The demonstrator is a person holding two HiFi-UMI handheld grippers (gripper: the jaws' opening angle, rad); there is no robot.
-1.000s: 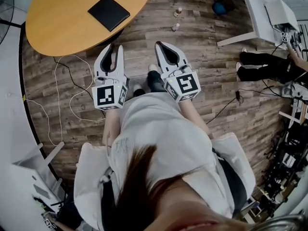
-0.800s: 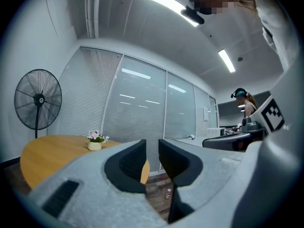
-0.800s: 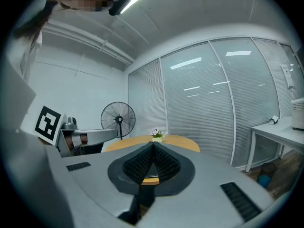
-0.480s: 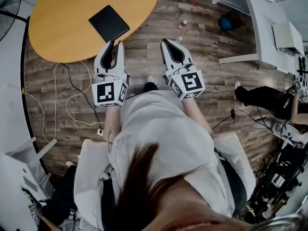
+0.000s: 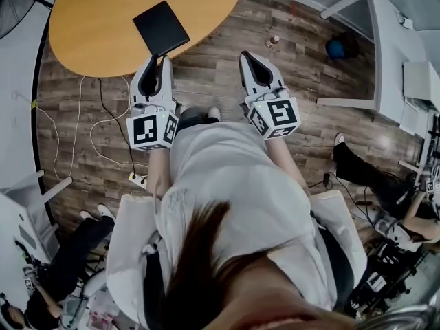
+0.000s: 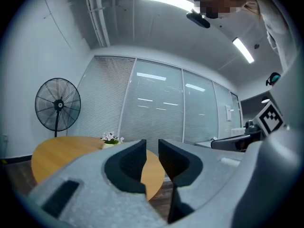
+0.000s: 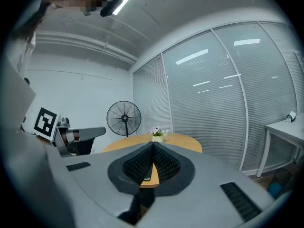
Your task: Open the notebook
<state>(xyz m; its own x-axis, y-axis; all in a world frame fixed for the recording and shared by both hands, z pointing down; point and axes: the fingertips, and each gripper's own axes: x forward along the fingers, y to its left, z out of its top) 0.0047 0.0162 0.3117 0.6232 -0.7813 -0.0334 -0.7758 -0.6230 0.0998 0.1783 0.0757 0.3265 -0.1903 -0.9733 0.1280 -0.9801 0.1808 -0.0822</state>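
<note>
Noted closed black notebook point(image 5: 161, 28) flat on round wooden table point(image 5: 96, 33) by its near edge, left gripper point(image 5: 159, 60) at that edge with jaws slightly apart and empty, right gripper point(image 5: 246, 54) beside the table over plank floor point(image 5: 206, 60) with tips together, flowers point(image 6: 110, 138) on the table's far side, fan point(image 6: 58, 106) beyond.

Bright ceiling tubes point(image 6: 166, 0) light evenly (edges fisheye-bent).

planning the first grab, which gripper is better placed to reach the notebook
Left, probably. In the head view the left gripper sits at the table edge right by the closed notebook, jaws slightly apart and empty. The right gripper is off to the side over the floor, jaws together.
</note>
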